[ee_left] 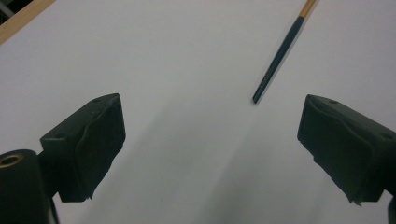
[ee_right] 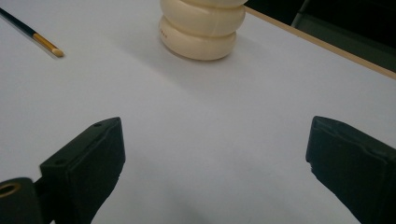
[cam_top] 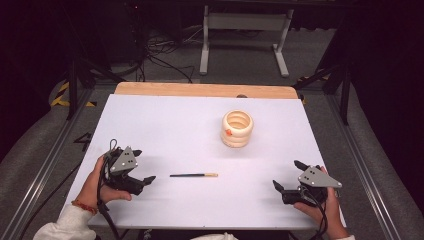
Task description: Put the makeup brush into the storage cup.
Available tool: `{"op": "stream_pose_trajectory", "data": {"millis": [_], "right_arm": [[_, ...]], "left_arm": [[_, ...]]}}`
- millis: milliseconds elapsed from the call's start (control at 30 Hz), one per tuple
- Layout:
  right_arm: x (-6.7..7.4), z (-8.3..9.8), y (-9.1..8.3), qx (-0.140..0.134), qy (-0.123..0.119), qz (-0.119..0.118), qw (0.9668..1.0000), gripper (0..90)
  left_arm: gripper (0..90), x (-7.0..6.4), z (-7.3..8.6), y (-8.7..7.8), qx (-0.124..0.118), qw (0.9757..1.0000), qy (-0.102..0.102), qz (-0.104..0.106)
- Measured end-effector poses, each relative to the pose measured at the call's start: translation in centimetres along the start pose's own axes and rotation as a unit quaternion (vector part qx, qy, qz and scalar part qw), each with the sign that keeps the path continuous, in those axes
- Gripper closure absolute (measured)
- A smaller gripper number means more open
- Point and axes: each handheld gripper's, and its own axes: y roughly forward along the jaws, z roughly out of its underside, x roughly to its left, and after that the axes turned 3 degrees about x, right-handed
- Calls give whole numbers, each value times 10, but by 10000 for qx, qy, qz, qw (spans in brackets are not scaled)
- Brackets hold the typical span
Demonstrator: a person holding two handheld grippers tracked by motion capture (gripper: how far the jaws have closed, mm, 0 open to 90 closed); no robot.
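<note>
A thin dark pencil-like stick [cam_top: 192,175] with a pale tan end lies flat on the white table [cam_top: 165,125], near the front middle. The same stick [ee_left: 280,49] runs up and to the right in the left gripper view, and its tan tip [ee_right: 46,45] shows at the upper left of the right gripper view. A cream ribbed cup [cam_top: 237,128] stands upright behind it, right of centre; its lower rings [ee_right: 201,28] are visible too. My left gripper [cam_top: 143,167] is open at the front left, just left of the stick. My right gripper [cam_top: 289,175] is open at the front right, holding nothing.
A wooden strip [cam_top: 205,90] runs along the table's far edge. Beyond it the floor holds cables [cam_top: 160,47] and a white metal frame [cam_top: 245,35]. Dark metal rails [cam_top: 365,165] flank the table on both sides.
</note>
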Motion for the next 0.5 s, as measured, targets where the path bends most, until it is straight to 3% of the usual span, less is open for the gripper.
{"op": "stream_pose_trajectory", "data": {"millis": [500], "right_arm": [[1, 0, 1, 13, -3, -27, 10000, 52]], "left_arm": [[85, -2, -18, 8, -124, 9998, 137, 109]]}}
